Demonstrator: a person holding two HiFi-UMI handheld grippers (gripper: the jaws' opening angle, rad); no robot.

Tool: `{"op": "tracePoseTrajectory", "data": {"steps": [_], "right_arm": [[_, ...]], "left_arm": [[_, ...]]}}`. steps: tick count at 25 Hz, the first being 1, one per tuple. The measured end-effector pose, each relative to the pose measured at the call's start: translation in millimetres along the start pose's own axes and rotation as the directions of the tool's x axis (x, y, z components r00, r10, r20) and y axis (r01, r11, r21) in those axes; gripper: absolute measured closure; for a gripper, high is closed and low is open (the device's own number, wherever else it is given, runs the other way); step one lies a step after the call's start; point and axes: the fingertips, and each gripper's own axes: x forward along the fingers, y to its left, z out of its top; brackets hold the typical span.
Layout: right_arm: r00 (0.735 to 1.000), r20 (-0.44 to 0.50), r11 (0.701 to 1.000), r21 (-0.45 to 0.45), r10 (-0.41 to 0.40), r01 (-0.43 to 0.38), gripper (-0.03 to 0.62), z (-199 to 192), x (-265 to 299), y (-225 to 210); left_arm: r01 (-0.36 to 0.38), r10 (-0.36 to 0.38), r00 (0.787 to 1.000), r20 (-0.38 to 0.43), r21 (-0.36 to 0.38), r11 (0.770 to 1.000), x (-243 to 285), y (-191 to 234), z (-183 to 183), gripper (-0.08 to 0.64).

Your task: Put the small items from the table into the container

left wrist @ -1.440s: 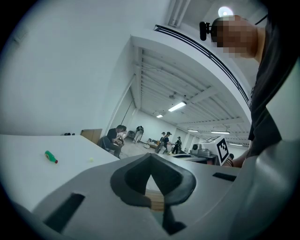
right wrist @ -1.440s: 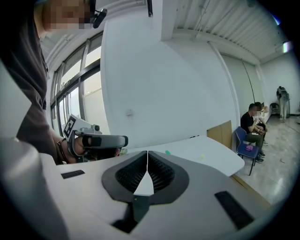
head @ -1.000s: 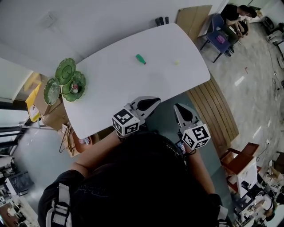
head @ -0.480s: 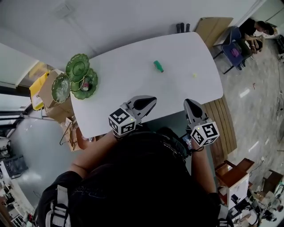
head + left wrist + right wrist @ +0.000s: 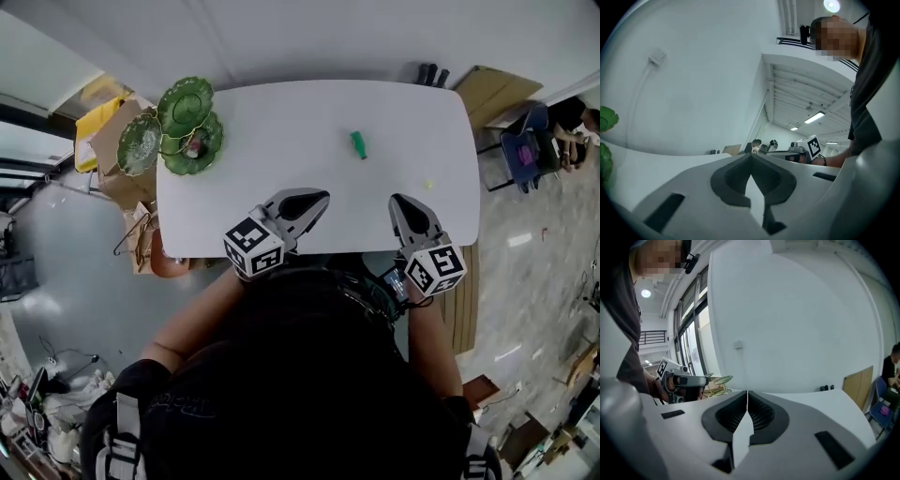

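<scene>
White table [image 5: 281, 112] with rounded corners, seen from above against a pale wall; grey floor on either side. Far-left corner: a cluster of three green leaf-shaped dishes [image 5: 184, 101], touching one another, with something small and reddish in the nearest one – too small to tell what. A small green item [image 5: 358, 143] lies on the bare top right of centre, well apart from the dishes. A tiny pale yellowish item [image 5: 428, 185] sits nearer the right edge, apart from the green one. Both grippers are over the near edge of the table, side by side with a gap between them, each pointing toward the far side. Left gripper [image 5: 322, 198]: jaws pressed together at the tips, nothing between them, aimed slightly rightward. Right gripper [image 5: 397, 201]: jaws closed tip to tip, also empty, near the yellowish item but not touching it. Neither gripper touches any item. From the left gripper view one dish shows at the left margin and the table runs level ahead; from the right gripper view the dishes show far off beyond the left gripper. Off the table – brown paper bags [image 5: 131, 187] on the floor at the left end, a cardboard sheet [image 5: 497, 89] leaning at the far right, and a blue chair [image 5: 525, 150] with a seated person beyond it.
</scene>
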Motion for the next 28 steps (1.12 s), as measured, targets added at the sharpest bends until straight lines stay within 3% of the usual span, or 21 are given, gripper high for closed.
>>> {"op": "tracePoseTrajectory", "data": {"steps": [9,14,21,28], "right_arm": [[0.982,-0.054,0.981,-0.051,0.183,-0.186,0.574,30,5,-70],[0.959,-0.09,0.961,-0.038,0.27,-0.275,0.572,26,11,-93],[0.94,-0.117,0.946,0.012,0.322,-0.323,0.572,13,40,-94],[0.929,-0.183,0.947,0.046,0.321,-0.318,0.571,0,77,-99]], "left_arm": [[-0.176,0.175,0.978,0.11,0.0,0.984,81,-5,19,0.556],[-0.252,0.252,0.961,0.111,-0.012,0.968,108,-10,9,0.557],[-0.319,0.322,0.944,0.077,-0.048,0.946,105,7,-7,0.557],[-0.313,0.317,0.947,0.054,-0.069,0.947,112,39,-23,0.557]]}}
